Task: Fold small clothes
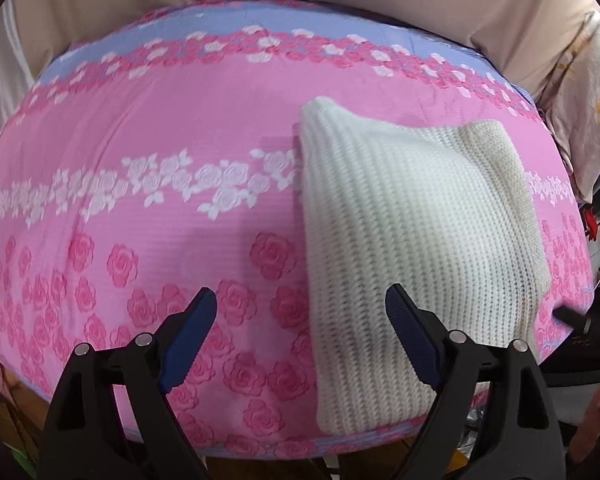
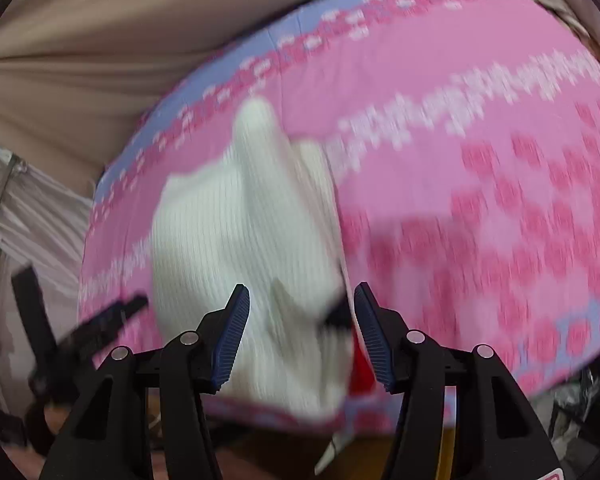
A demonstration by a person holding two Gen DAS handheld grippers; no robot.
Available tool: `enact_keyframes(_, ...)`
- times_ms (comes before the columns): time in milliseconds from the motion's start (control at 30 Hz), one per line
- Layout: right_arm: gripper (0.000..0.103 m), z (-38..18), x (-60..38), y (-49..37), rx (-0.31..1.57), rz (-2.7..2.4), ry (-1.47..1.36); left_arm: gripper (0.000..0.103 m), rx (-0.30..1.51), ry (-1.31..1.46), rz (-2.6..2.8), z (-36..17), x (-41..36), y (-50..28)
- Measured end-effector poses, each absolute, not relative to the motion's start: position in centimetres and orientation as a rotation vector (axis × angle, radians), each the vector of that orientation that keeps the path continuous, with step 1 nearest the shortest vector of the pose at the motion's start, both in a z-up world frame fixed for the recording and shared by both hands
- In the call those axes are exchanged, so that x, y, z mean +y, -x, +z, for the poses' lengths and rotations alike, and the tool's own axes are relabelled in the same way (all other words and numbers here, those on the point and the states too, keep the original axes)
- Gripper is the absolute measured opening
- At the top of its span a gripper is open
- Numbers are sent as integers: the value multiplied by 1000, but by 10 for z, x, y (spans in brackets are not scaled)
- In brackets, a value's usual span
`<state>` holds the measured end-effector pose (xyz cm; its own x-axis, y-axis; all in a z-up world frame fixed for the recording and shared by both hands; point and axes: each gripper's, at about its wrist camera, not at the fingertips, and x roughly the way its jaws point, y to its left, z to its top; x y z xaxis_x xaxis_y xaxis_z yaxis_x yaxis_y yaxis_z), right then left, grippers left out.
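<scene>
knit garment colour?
Off-white, ribbed knit garment; it shows best in the left wrist view.

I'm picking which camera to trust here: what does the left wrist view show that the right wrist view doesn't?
Only the left view shows the white knit garment sharply, folded flat, with the open left gripper beside its edge. Only the right view, blurred, shows something red at the garment's near edge, between the open right gripper's fingers. Both show the garment on the pink rose sheet.
</scene>
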<state>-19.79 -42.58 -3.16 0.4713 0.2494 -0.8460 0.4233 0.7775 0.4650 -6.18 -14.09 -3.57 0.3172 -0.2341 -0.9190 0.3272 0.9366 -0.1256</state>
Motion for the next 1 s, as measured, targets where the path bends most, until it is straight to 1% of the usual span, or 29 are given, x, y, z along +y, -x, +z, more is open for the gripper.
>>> enact_keyframes(67,56,-45,-415,218,1145,-128,-746,84,1201,-89,-367,-36,-135,62)
enact_keyframes(167,56,-64,-402,226,1168,-127,-821,84,1197,-101,-362,-34,-128,62)
enact_keyframes(333,56,-58,-376,207,1119,-142,-746,84,1168,-98,-370,-23,-113,64)
enact_keyframes(400,56,-64,-373,198,1121,-162,-738,84,1157,-92,-369,-19,-105,63)
enact_keyframes(433,48,-68,-374,195,1124,-174,-741,84,1150,-89,-367,-16,-100,63)
enact_keyframes(467,35,-67,-373,191,1118,-181,-739,84,1142,-85,-363,-14,-95,63)
enact_keyframes(500,16,-64,-372,188,1113,-167,-734,84,1130,-77,-354,-10,-87,63)
enact_keyframes(600,15,-23,-346,167,1039,-63,-673,84,1097,-30,-300,-3,-59,59)
enact_keyframes(667,15,7,-306,139,1016,52,-597,84,1088,19,-241,-1,-34,54)
enact_keyframes(767,15,32,-232,93,1014,239,-477,84,1101,65,-124,-5,11,49)
enact_keyframes(900,14,31,-134,50,1068,438,-340,84,1122,72,63,-16,77,52)
enact_keyframes(1000,13,1,-80,30,1163,499,-268,84,1161,124,168,-29,121,60)
